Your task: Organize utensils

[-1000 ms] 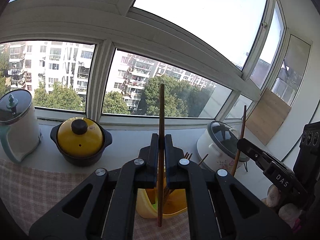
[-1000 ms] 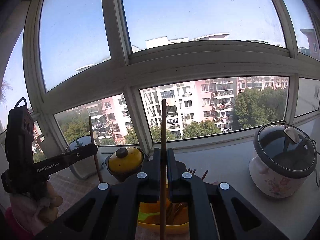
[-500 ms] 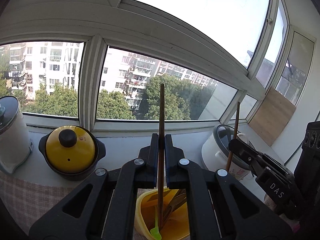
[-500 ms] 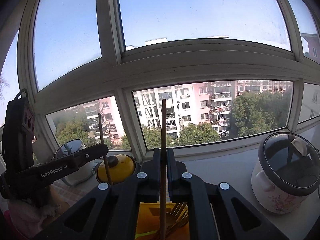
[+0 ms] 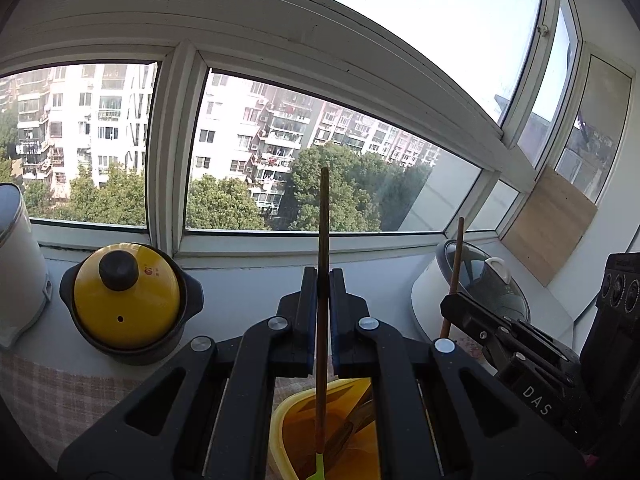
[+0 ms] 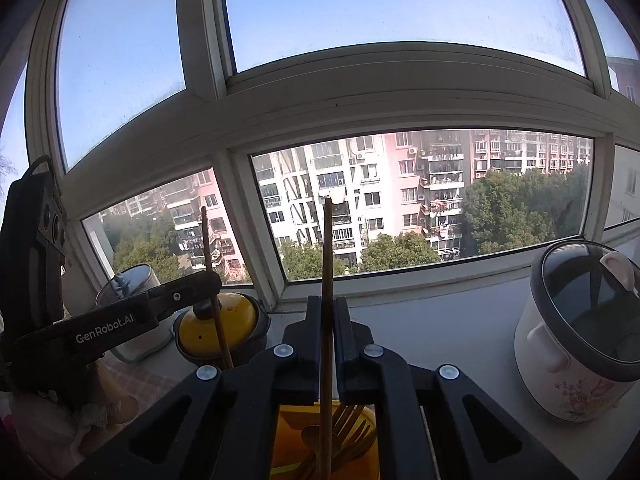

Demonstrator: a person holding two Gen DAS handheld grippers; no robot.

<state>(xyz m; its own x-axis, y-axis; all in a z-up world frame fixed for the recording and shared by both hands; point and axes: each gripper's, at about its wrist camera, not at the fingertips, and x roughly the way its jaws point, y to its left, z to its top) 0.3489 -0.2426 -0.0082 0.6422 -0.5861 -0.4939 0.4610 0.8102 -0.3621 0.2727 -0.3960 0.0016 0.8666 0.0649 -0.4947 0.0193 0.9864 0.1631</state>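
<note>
In the left wrist view, the left tool (image 5: 322, 280) is pinched tight on an upright brown chopstick (image 5: 323, 240) whose green lower tip hangs inside the yellow utensil holder (image 5: 280, 432) on the bench, with a yellow-lidded pot (image 5: 128, 304) to the left and the right tool (image 5: 450, 304) at right gripping a second stick. In the right wrist view, the right tool (image 6: 327, 308) is clamped on its own upright chopstick (image 6: 328, 256), lower end over the same holder (image 6: 288, 440) of forks, beside a white rice cooker (image 6: 576, 344).
</note>
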